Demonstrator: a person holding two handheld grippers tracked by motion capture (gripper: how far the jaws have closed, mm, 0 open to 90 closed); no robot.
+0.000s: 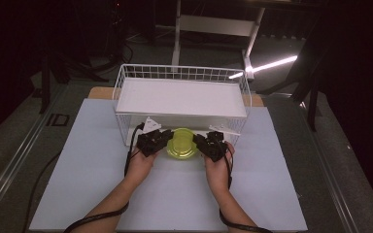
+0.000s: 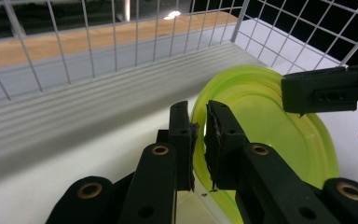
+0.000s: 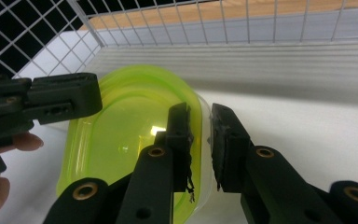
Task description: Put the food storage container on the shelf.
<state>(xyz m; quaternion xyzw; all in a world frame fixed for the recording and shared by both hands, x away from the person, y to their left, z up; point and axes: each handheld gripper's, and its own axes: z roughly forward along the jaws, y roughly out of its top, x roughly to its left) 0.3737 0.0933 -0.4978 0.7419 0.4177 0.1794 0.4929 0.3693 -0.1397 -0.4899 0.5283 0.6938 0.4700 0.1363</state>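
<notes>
Left hand-held gripper (image 2: 199, 140) clamped on the left rim of the lime-green lidded container (image 1: 182, 143); right hand-held gripper (image 3: 200, 140) clamped on its opposite rim. Container positioned at the open front of the white wire basket (image 1: 126, 77), under the white shelf panel (image 1: 181, 97), over the tabletop (image 1: 92, 145).
</notes>
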